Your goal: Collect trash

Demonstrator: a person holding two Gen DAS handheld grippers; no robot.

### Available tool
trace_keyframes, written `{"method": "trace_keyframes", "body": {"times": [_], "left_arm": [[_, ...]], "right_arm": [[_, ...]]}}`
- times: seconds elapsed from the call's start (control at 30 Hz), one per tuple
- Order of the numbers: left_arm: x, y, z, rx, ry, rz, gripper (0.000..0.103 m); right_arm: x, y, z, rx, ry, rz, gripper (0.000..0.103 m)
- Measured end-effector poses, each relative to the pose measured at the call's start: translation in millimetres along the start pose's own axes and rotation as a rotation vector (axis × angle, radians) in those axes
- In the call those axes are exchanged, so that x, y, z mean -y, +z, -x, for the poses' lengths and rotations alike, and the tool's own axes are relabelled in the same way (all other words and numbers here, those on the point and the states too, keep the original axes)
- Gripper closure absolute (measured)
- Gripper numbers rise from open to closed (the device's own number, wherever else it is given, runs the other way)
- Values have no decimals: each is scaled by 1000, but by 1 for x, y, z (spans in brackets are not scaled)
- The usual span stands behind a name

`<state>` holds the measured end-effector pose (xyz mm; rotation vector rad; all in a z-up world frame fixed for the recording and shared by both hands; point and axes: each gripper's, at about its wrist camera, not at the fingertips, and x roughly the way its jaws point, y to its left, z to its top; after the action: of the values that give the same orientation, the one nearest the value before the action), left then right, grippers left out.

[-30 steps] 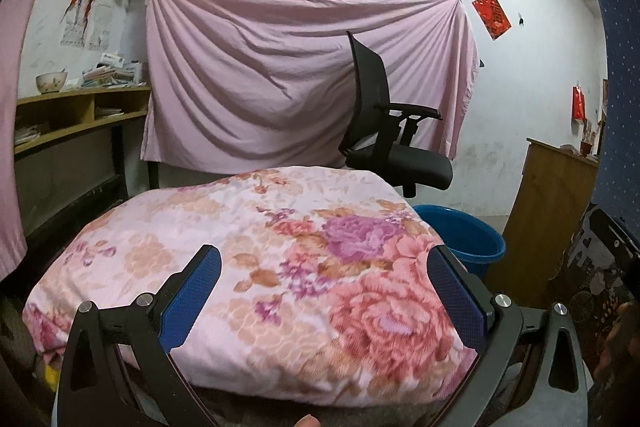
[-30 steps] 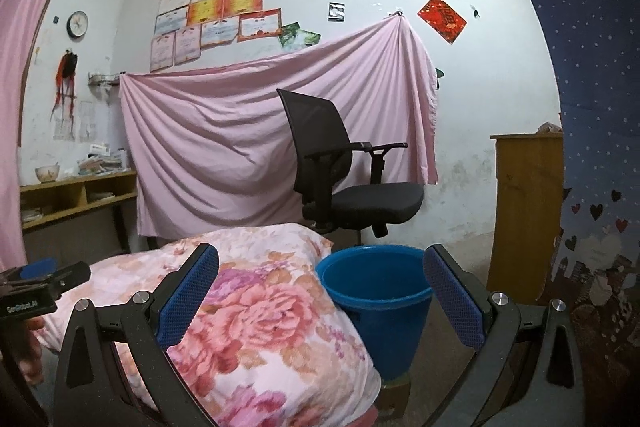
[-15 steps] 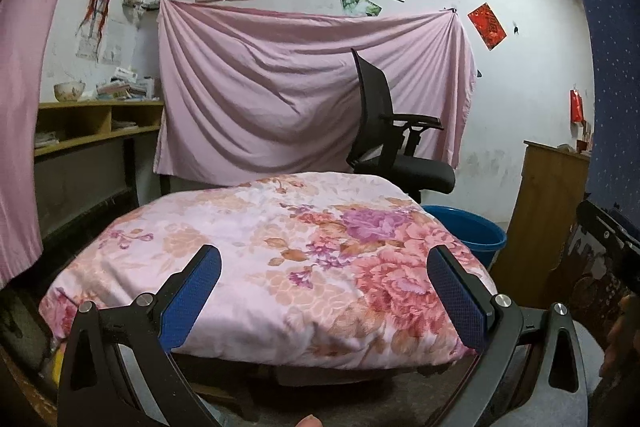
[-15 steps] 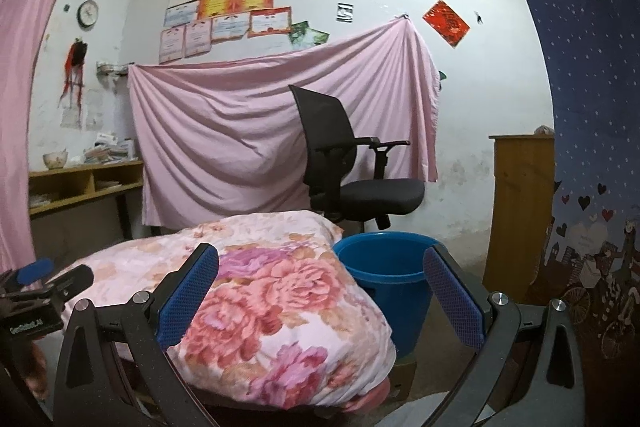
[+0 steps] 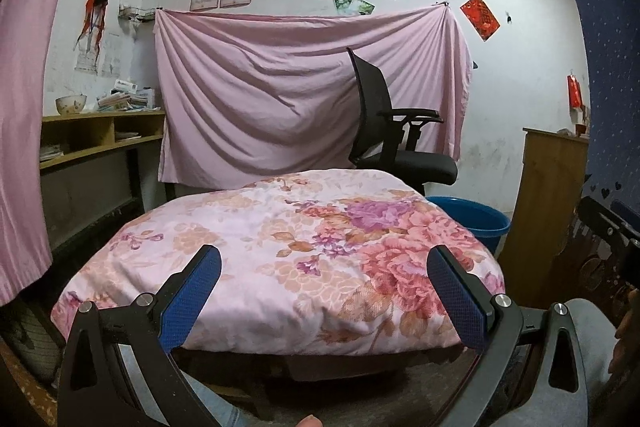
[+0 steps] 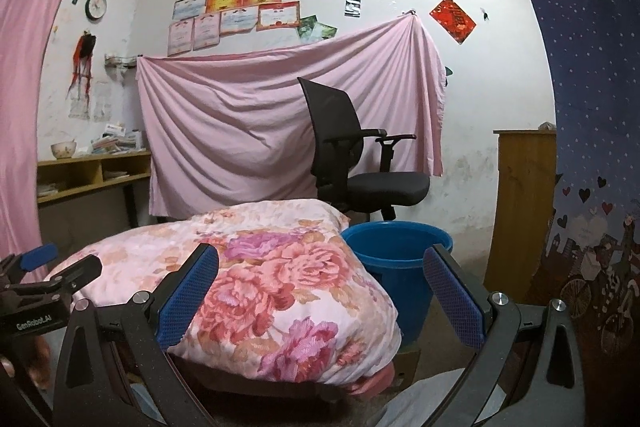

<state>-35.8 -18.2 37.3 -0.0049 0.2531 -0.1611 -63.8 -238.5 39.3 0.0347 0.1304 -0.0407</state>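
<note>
Compared with one second ago, both cameras sit lower and farther back: the floral quilt now shows its dark underside edge in the left wrist view, and in the right wrist view the blue bucket appears a little higher and more to the right between the fingers. The left gripper has its two blue-padded fingers spread wide and they hold nothing; they only frame the near edge of the quilt without touching it. The right gripper is also spread wide and empty, with the quilt behind its left finger and the bucket behind its right finger. The bucket stands on the floor just beside the right end of the quilt, well beyond the fingertips of both grippers; in the left wrist view only its rim shows past the quilt. I cannot see any piece of trash on the quilt or on the floor. Behind the bucket stands a black office chair, in front of a pink sheet hung on the wall.
</note>
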Motion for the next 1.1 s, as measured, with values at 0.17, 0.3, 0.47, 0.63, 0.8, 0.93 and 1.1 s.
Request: {"method": "trace_keyframes", "body": {"times": [0.17, 0.3, 0.47, 0.63, 0.8, 0.93, 1.1], "left_arm": [[-5, -3, 0, -3, 10, 4, 2], [-6, -4, 0, -3, 11, 5, 2], [-7, -4, 0, -3, 8, 7, 2], [-6, -4, 1, -3, 8, 8, 2], [-5, -6, 1, -8, 2, 18, 2], [-3, -7, 1, -9, 1, 19, 2], [-2, -7, 1, -8, 0, 18, 2]], "right_arm": [[-1, -7, -2, -24, 1, -10, 0], [-3, -10, -5, -41, 8, -1, 0], [-5, -11, -5, -45, 15, 9, 0], [-6, -12, -6, -55, 18, 11, 0], [-8, -13, -8, -71, 29, 16, 0], [-10, -14, -8, -74, 33, 21, 0], [-10, -14, -8, -73, 32, 19, 0]]}}
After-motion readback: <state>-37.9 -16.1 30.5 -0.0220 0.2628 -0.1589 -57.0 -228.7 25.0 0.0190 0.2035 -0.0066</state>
